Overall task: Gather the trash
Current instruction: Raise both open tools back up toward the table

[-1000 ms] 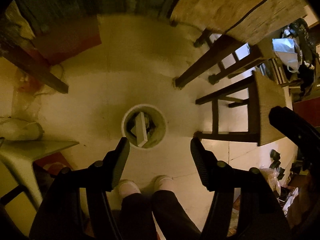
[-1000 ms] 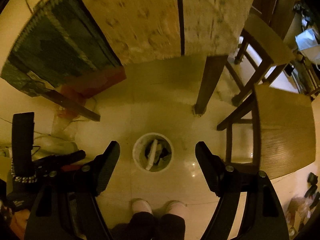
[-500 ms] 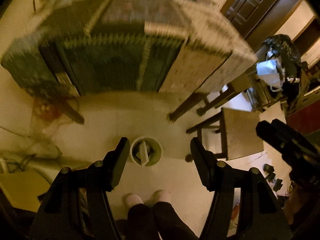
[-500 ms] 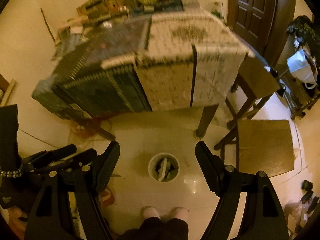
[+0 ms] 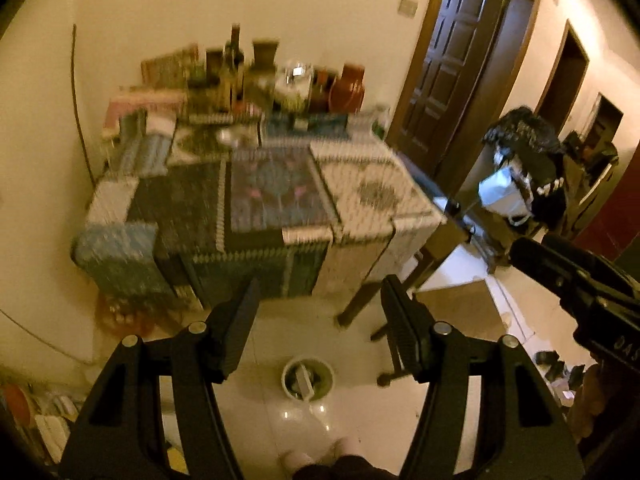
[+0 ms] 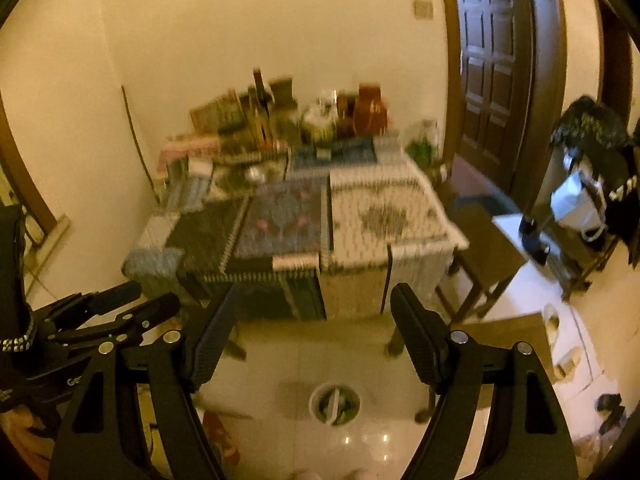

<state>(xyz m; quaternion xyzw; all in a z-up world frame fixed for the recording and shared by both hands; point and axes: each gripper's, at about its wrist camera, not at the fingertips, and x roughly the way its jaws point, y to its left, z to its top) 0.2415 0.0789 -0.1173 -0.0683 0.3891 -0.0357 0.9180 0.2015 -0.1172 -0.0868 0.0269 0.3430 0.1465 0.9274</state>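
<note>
1. Both grippers have been raised since a second ago: the table, then seen from below its cloth edge, is now seen from above.
2. The left gripper (image 5: 316, 300) and right gripper (image 6: 312, 312) are held about half open, with nothing between the jaws.
3. The trash bin (image 5: 307, 378), with trash inside, stands on the tiled floor (image 5: 280, 420) near the person's feet (image 5: 298, 460), short of the table's near edge.
4. The patchwork-clothed table (image 6: 320, 216) carries blurred bottles (image 6: 260, 100) and jars along its far edge.
</note>
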